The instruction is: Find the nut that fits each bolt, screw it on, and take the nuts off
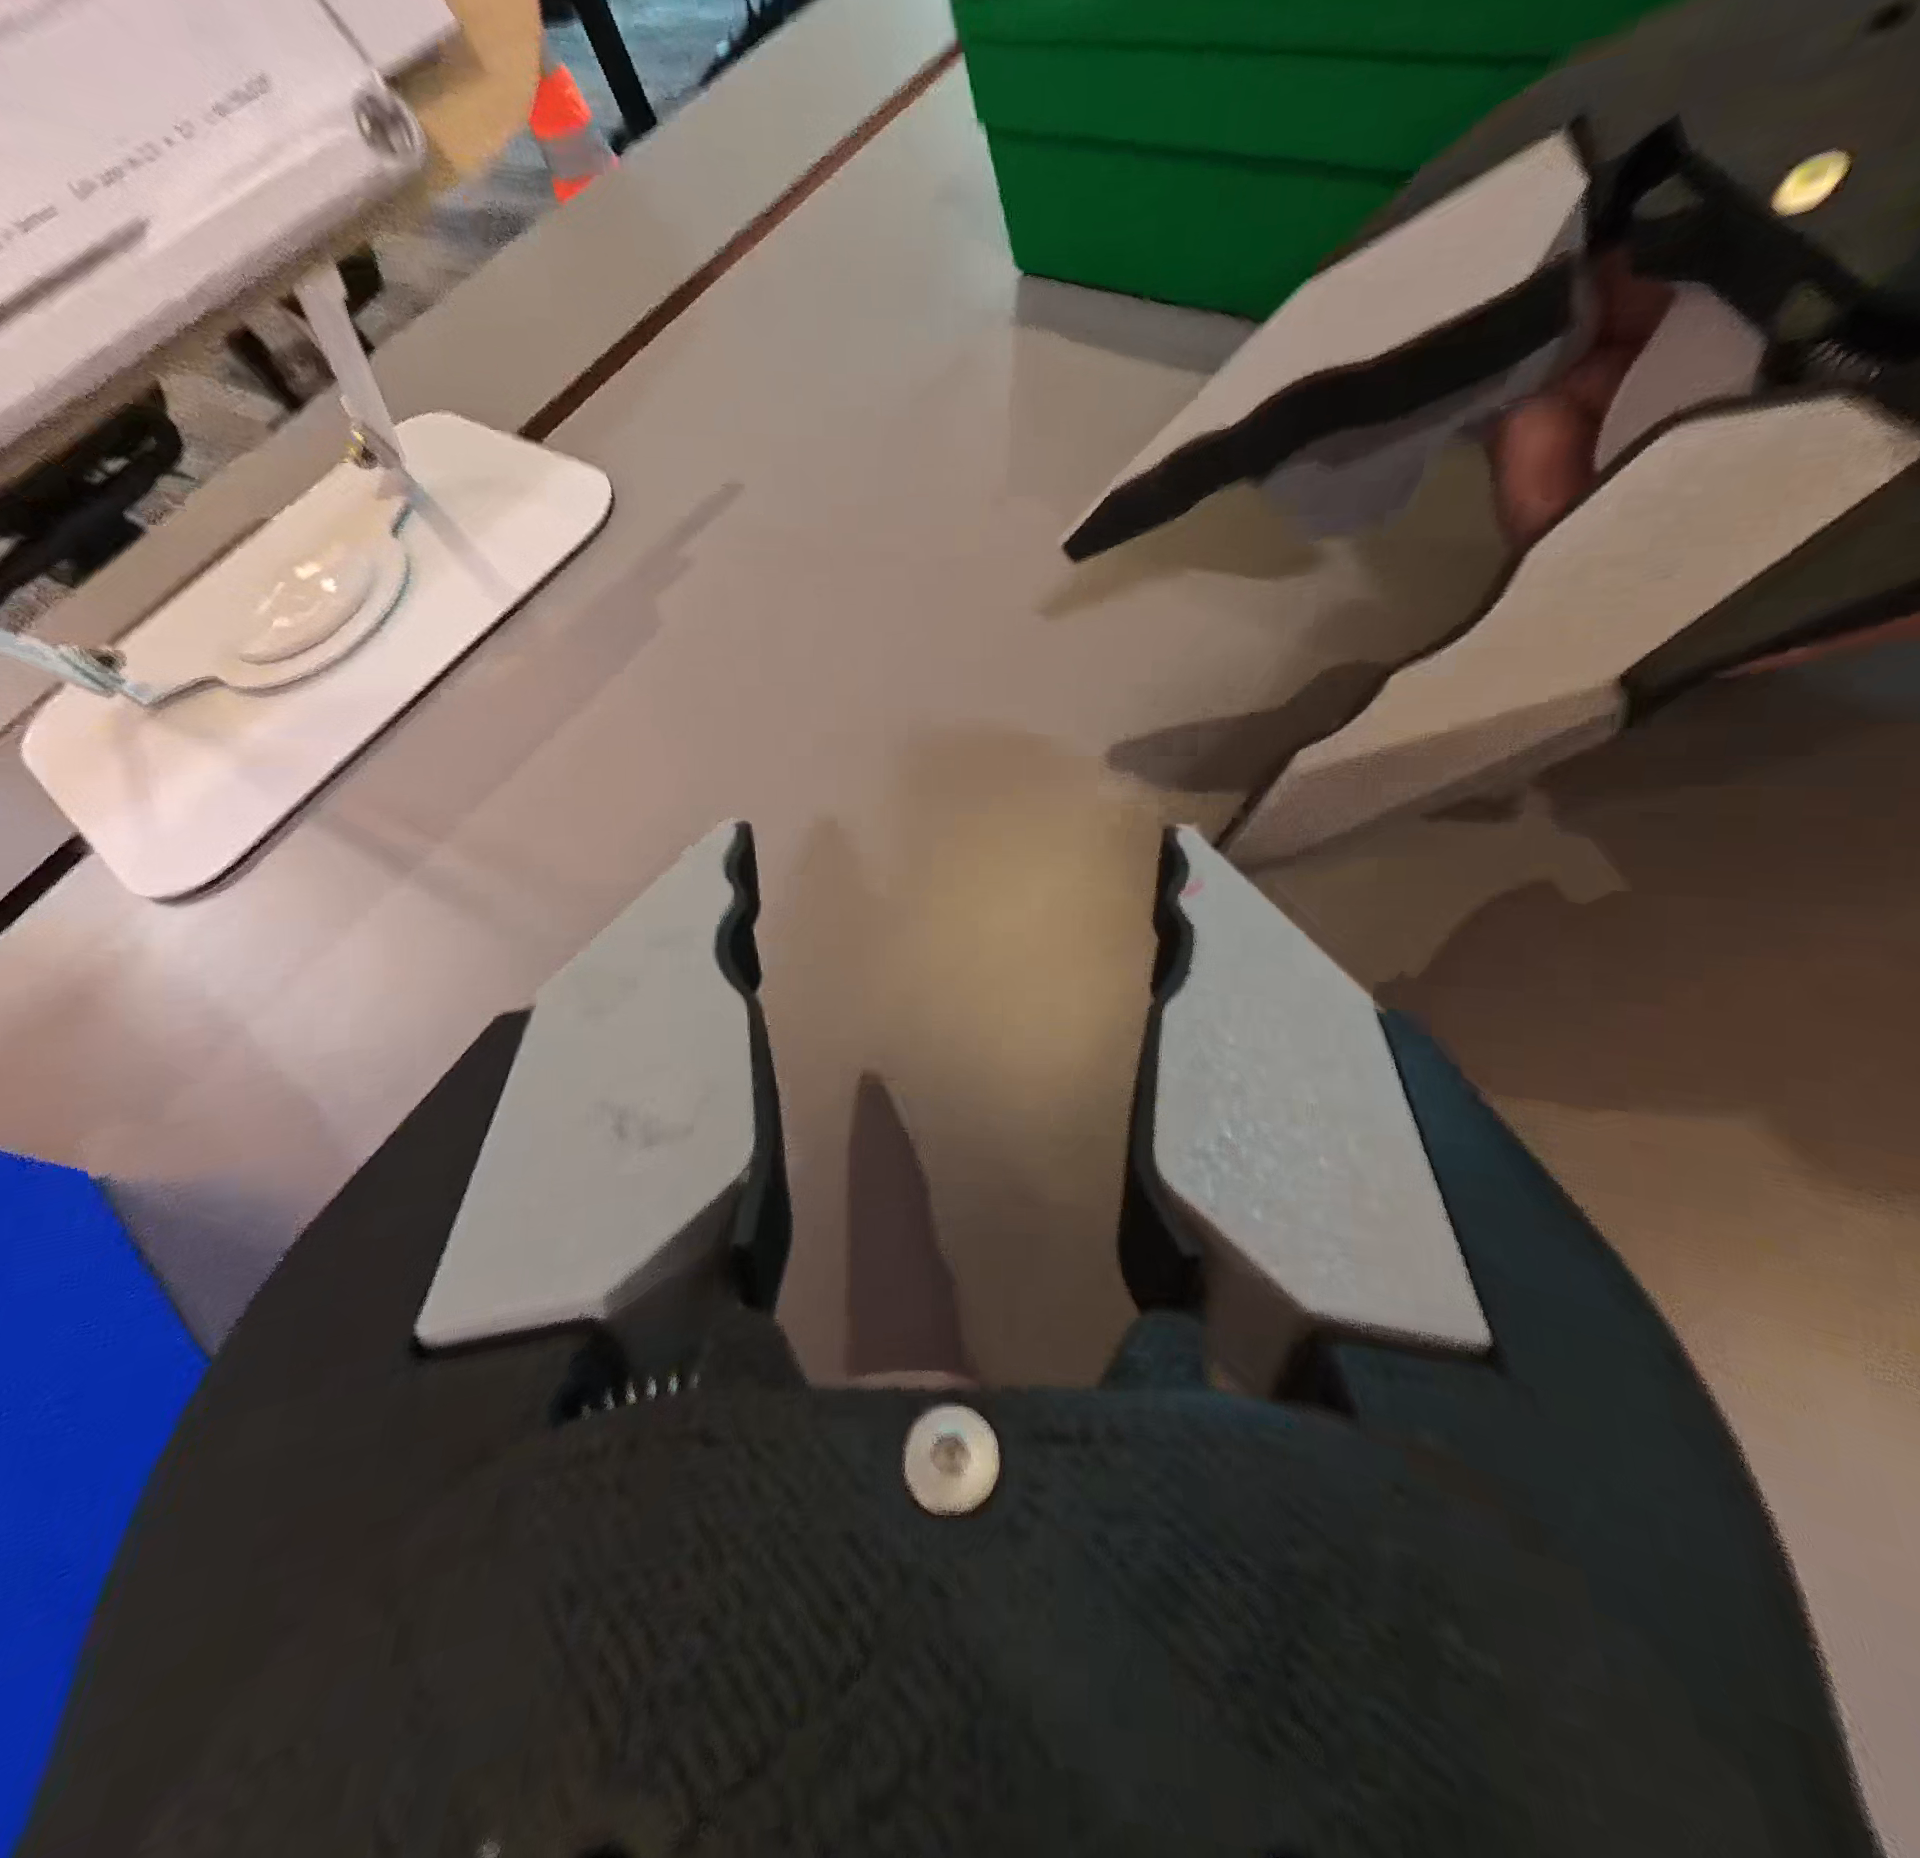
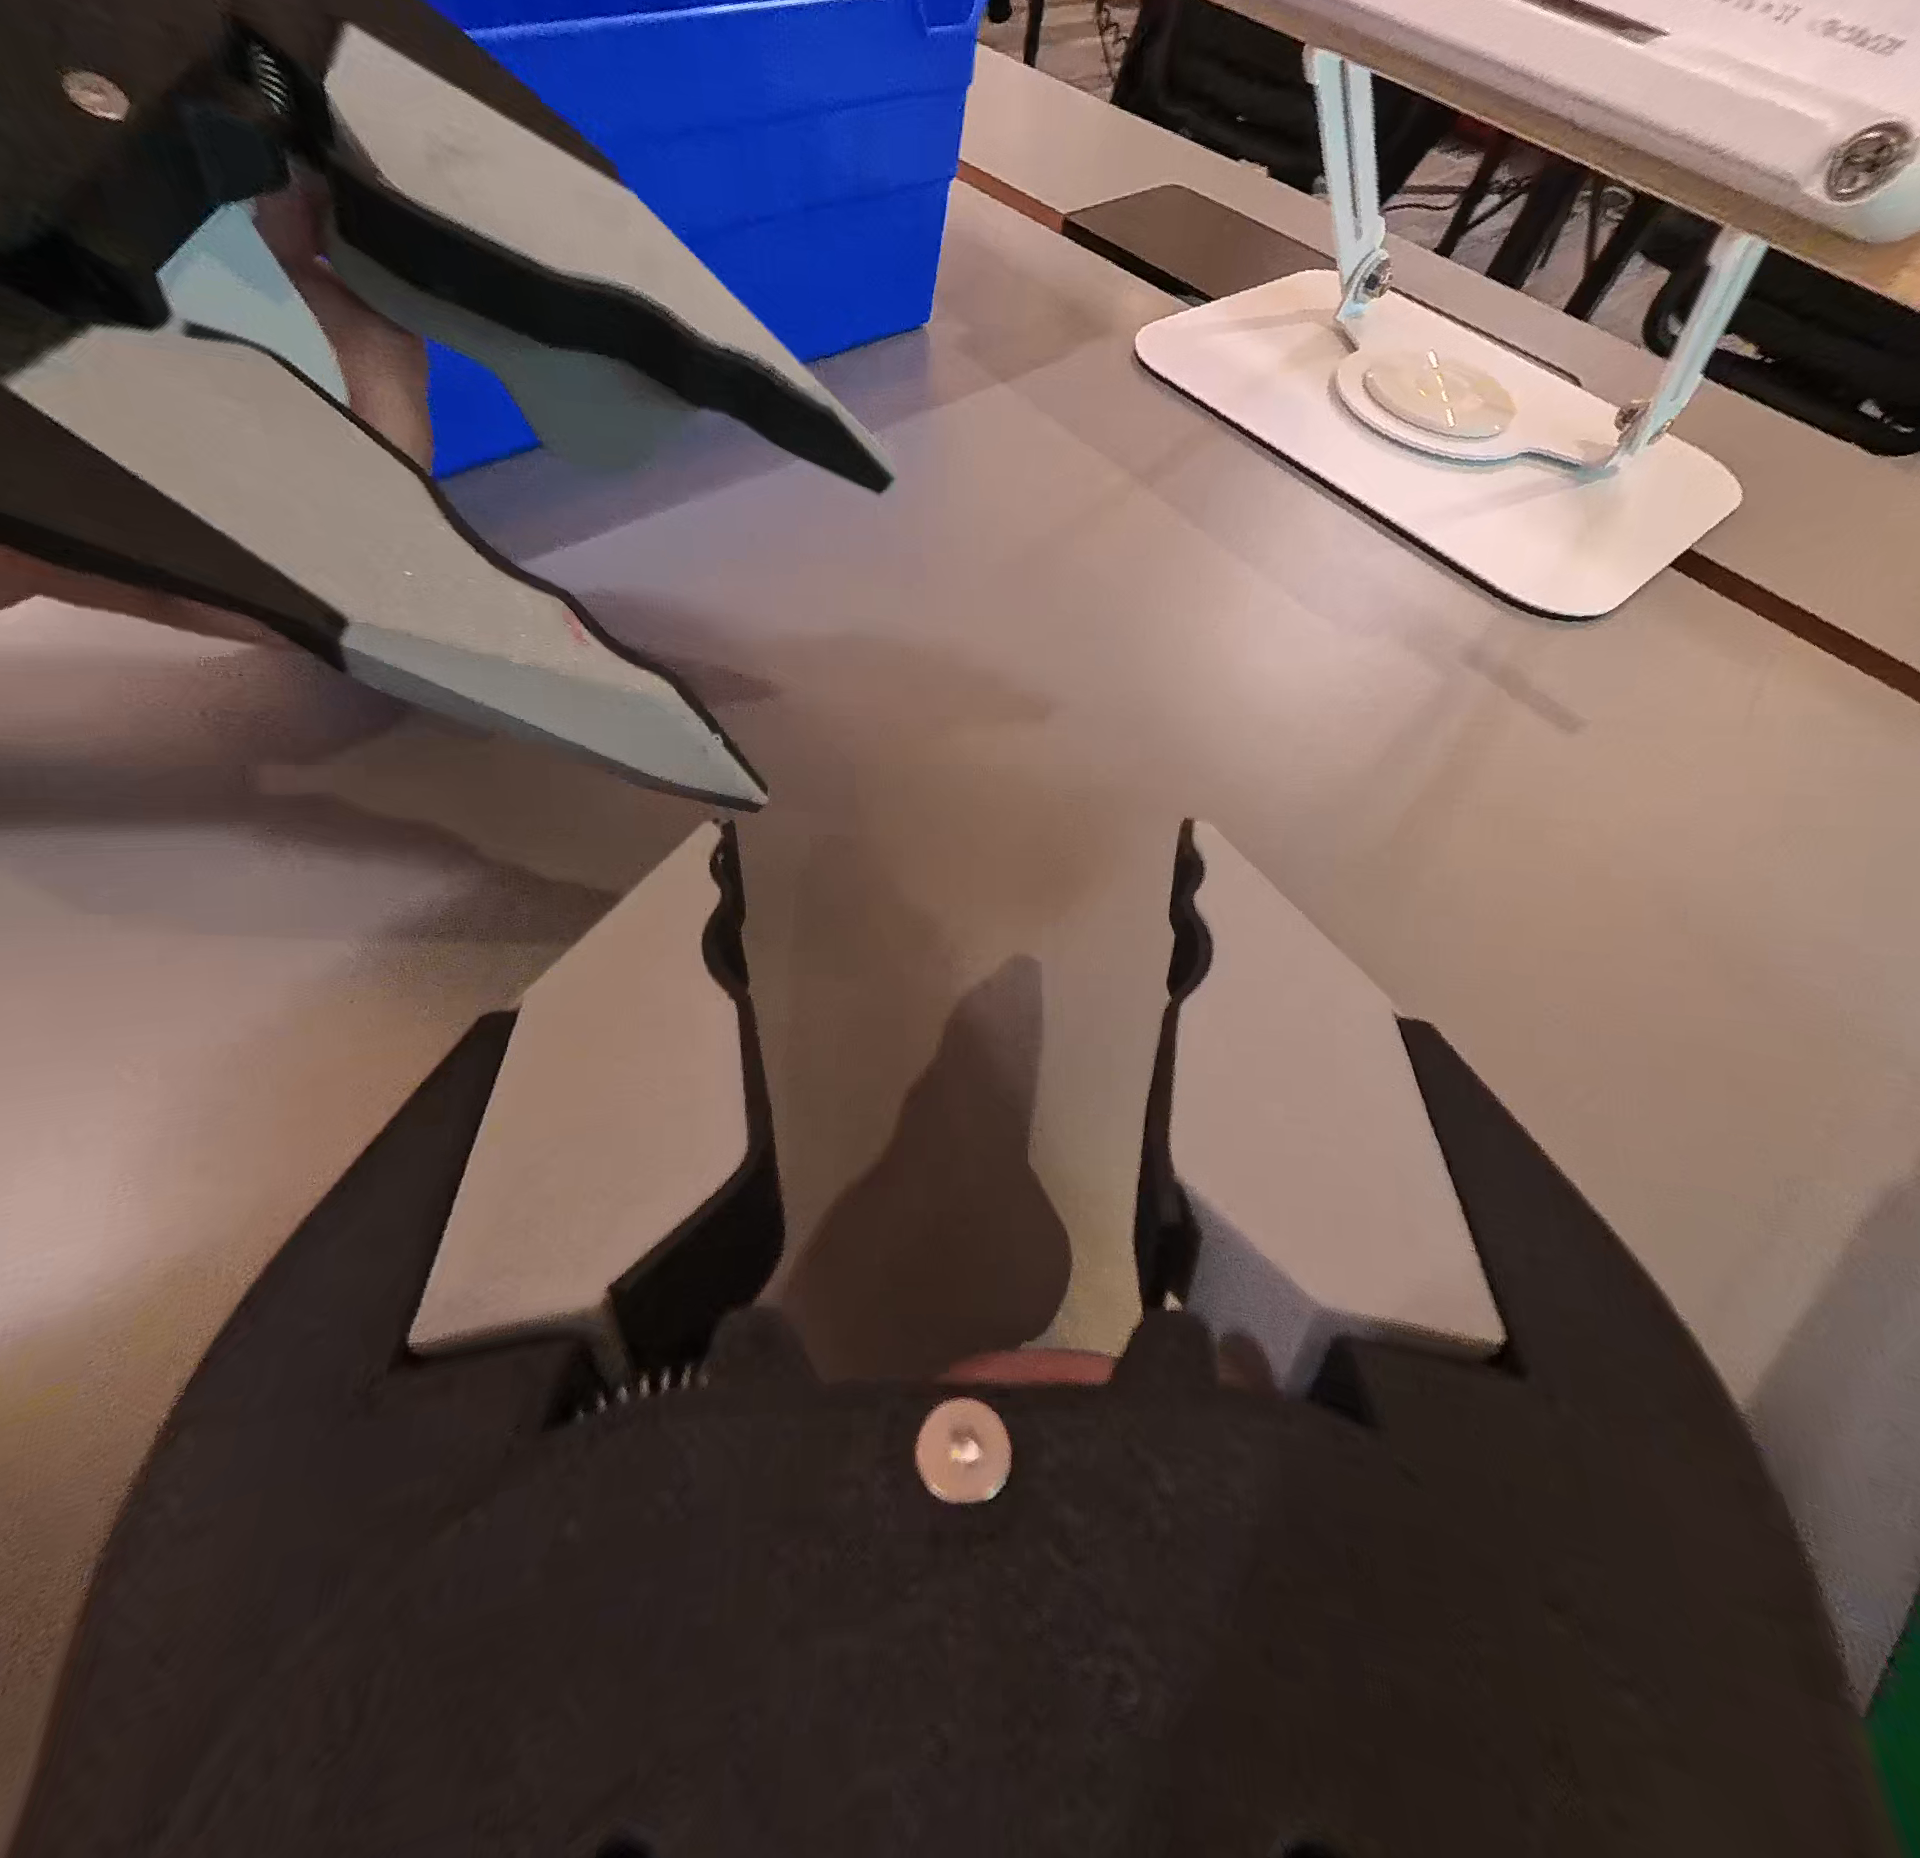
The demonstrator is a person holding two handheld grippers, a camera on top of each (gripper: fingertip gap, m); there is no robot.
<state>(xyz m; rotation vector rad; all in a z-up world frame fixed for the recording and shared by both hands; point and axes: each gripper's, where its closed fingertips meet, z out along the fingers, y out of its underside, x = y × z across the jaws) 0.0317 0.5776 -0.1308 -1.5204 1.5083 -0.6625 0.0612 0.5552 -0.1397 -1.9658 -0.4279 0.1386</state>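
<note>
No bolt or nut shows in either view. My left gripper [image 1: 956,852] is open and empty above the grey table [image 1: 831,561]. My right gripper [image 2: 956,847] is open and empty too, above the same table [image 2: 1143,717]. Each gripper shows in the other's view: the right gripper [image 1: 1164,665] comes in from the upper right of the left wrist view, and the left gripper [image 2: 821,634] comes in from the upper left of the right wrist view. Their tips are close together, facing each other over bare tabletop.
A white stand [image 1: 312,645] with a tilted board sits at the left of the left wrist view; it also shows at the upper right of the right wrist view [image 2: 1455,458]. A green bin [image 1: 1195,125] stands at the back. A blue bin [image 2: 748,146] stands behind the left gripper.
</note>
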